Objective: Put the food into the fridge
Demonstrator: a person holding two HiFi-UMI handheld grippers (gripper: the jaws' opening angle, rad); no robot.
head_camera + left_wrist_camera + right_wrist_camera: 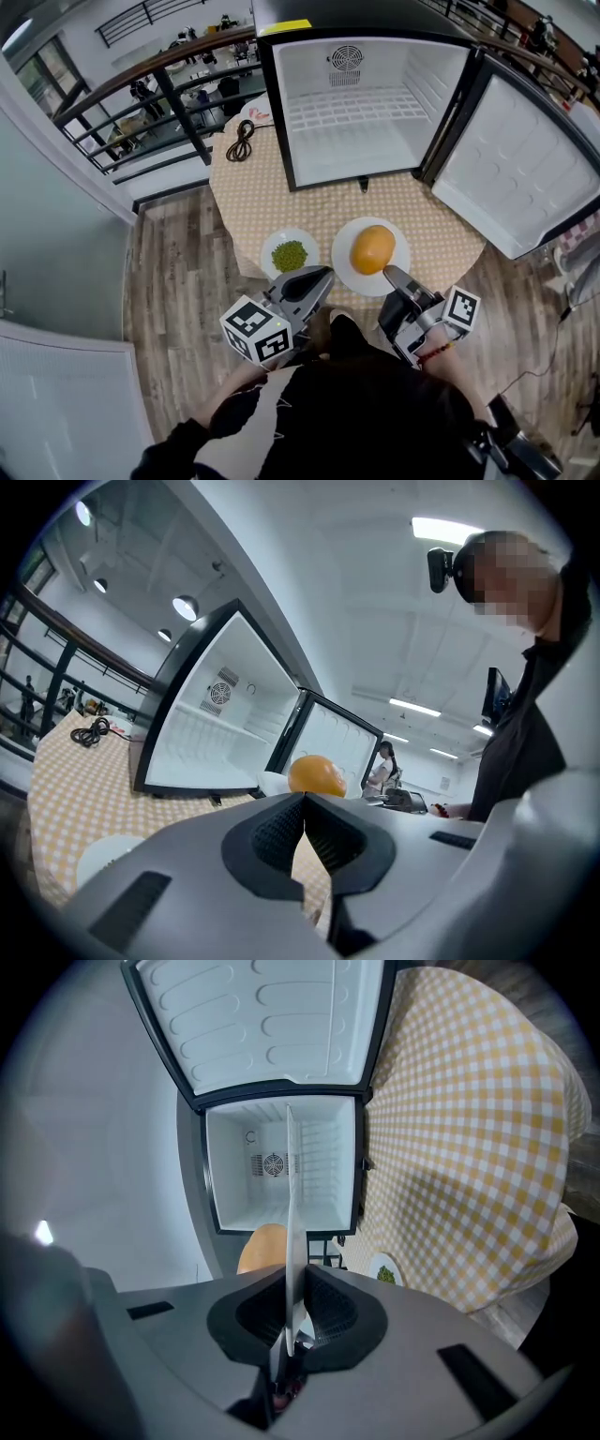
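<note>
Orange round food [372, 248] sits on a white plate [397, 246], whose near rim is pinched tight in the right gripper's [392, 274] jaws. The left gripper's [323, 274] jaws are pressed together, empty, just beside the small plate [272, 246] of greens [290, 255] at the table's [422, 211] near edge. The open fridge [361, 141] stands at the far edge.

A round bench [246, 202] under a yellow-and-white checked cloth stands on a floor [178, 291] of brown and grey wood planks. Beyond the bench runs a dark metal railing [178, 94] with a wooden top rail. Past it lies a lower level, too small to make out. Left of the bench rises a plain pale wall [56, 244], with a white ribbed panel [66, 403] nearer the camera. Above the bench, the white ceiling [309, 574] carries long strip lights [450, 529] and round lamps [185, 607].
</note>
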